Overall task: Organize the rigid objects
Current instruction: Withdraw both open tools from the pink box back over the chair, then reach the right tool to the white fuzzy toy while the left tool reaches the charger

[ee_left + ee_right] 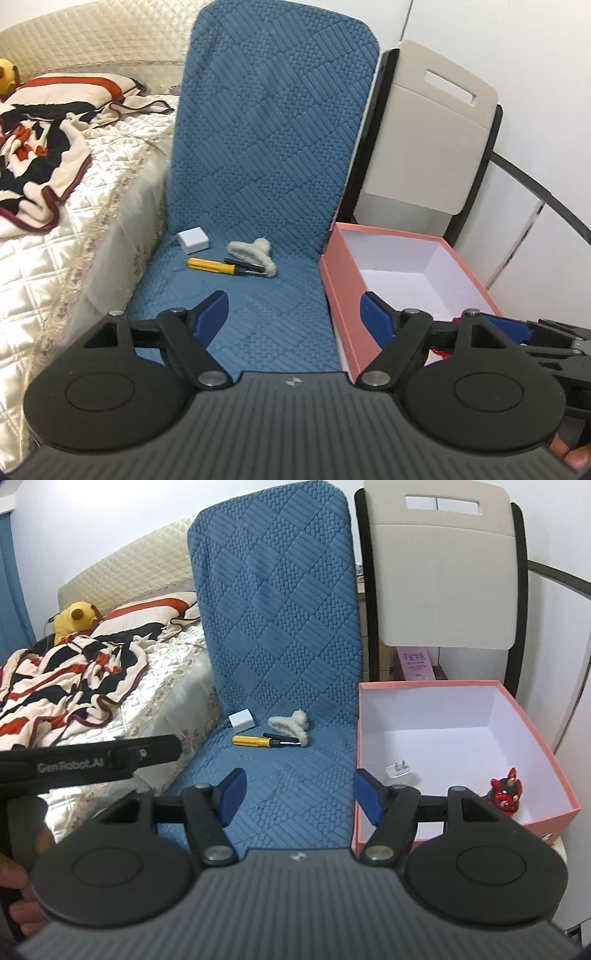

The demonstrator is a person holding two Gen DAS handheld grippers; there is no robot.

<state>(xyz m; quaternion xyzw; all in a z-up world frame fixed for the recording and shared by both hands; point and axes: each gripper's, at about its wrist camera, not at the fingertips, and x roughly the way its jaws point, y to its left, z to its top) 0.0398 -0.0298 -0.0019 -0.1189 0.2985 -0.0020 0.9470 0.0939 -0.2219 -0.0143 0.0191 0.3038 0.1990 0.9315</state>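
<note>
A white charger cube (192, 241) (242, 720), a yellow-handled screwdriver (212, 265) (252, 741), a black pen (243, 266) (280, 737) and a fluffy white hair clip (255, 251) (291, 723) lie at the back of a blue padded seat (236, 310) (291, 775). A pink box (369, 332) (546, 716) stands to their right; it holds a white plug (399, 771) and a red figurine (505, 786). My left gripper (293, 314) is open and empty above the seat front. My right gripper (299, 794) is open and empty over the seat, next to the box's left wall.
A bed (55, 229) (110, 709) with a crumpled blanket (33, 147) and a yellow plush toy (75, 620) lies to the left. A beige chair back (428, 129) (443, 572) stands behind the box. The left gripper's body (88, 760) crosses the right wrist view.
</note>
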